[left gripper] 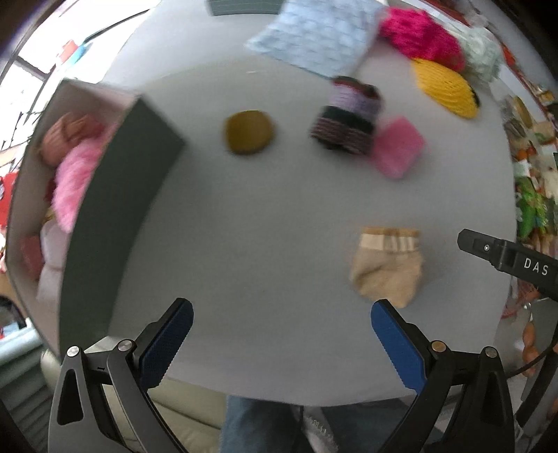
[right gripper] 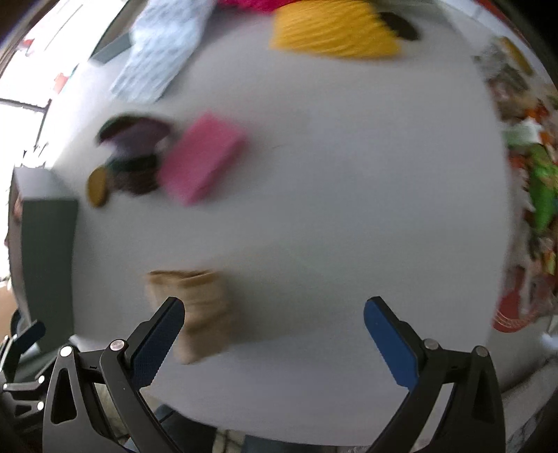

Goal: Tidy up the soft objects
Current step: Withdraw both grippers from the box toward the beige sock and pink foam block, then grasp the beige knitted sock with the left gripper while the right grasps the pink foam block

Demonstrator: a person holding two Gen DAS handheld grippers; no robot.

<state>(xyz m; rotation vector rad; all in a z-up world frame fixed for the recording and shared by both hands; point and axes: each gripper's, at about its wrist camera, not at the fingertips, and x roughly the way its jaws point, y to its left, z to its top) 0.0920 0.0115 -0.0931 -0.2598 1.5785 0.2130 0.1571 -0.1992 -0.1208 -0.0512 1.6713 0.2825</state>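
**Both grippers empty over counter, beige sock nearest**

Left gripper (left gripper: pixel 280 334) hovers over the pale grey counter (left gripper: pixel 265 216), jaws spread wide, nothing between them. Right gripper (right gripper: pixel 273 331) same: jaws wide apart, empty. Both views motion-blurred.

Beige sock (left gripper: pixel 387 266) lies flat on the counter, folded, with a lighter striped cuff band at the far end; it sits just ahead of the left gripper's right finger. In the right wrist view the same sock (right gripper: pixel 204 310) is partly behind that gripper's left finger.

Further out: a mustard-yellow round pad (left gripper: pixel 248 131), a dark striped knit roll (left gripper: pixel 345 118) with purple and black bands, touching a pink square sponge-like pad (left gripper: pixel 397 146). At the far edge, a light blue patterned cloth (left gripper: pixel 314 35), a magenta fuzzy item (left gripper: pixel 418 33), a yellow ribbed knit piece (left gripper: pixel 444 87) and a pale mint fluffy item (left gripper: pixel 481 52), bunched close together.

Dark-sided box (left gripper: pixel 118 216) with white interior stands at the counter's left, well apart from the sock. Inside it: a fluffy pink item (left gripper: pixel 75 177), a peach knit item (left gripper: pixel 68 134), other pale soft pieces too blurred to name.
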